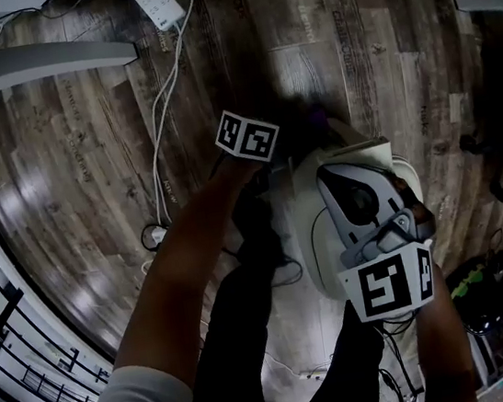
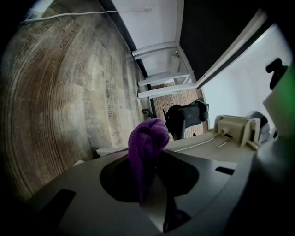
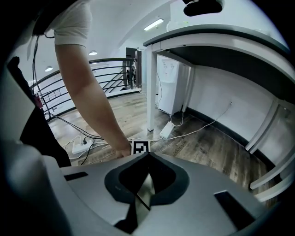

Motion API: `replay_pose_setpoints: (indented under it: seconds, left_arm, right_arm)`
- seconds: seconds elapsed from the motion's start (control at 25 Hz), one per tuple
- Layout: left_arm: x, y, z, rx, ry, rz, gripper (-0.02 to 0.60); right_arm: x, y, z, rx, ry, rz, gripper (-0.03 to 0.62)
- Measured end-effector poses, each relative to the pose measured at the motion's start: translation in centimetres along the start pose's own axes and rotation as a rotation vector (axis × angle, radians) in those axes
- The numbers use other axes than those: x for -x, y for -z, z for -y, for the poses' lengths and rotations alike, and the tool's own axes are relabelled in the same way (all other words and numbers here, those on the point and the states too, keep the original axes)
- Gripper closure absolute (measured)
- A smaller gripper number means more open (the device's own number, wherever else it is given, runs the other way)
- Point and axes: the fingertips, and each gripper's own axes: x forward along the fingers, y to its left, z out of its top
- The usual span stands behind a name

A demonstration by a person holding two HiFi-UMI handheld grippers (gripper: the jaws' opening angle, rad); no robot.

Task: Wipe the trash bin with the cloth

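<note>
Over a wood-plank floor (image 1: 71, 174) with a power strip (image 1: 155, 2) and white cable (image 1: 156, 130), fingers of the left gripper (image 2: 147, 196) pinch the purple cloth (image 2: 145, 143), those of the right gripper (image 3: 146, 184) pressed together.

The cloth (image 2: 146, 136) sits between the left hand-held gripper's (image 2: 152, 159) jaws. The trash bin (image 1: 318, 242) stands on the floor (image 1: 71, 174) just right of it, under the right hand-held gripper (image 3: 146, 177). A power strip (image 1: 154, 1) lies beyond.

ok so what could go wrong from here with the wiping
The purple cloth sits bunched in the left gripper, pinched along one fold, so it may slip out under pressure. The right gripper is shut on nothing, not gripping the trash bin, which could slide. Cables lie on the floor close by.
</note>
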Motion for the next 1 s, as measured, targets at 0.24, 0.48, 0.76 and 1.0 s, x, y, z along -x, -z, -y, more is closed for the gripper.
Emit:
replay_pose_setpoints:
  seconds: [0.24,0.48,0.76,1.0]
  left_arm:
    - [1.5,0.1,3.2,0.022,0.069,0.043,0.48]
    - [3.0,0.5,5.2,0.087,0.121,0.104,0.479]
    - [5.2,0.4,7.7,0.163,0.213,0.226,0.48]
    - [6.9,0.1,10.5,0.216,0.332,0.307,0.48]
  right_arm:
    - [0.0,0.1,-0.2,-0.062,-0.049,0.003,0.586]
    - [0.2,0.2,-0.3,-0.09,-0.062,0.008,0.586]
    - [0.1,0.6,-0.3,-0.12,-0.031,-0.001,0.586]
    - [-0.1,0.6,-0.2,-0.128,-0.025,-0.012,0.586]
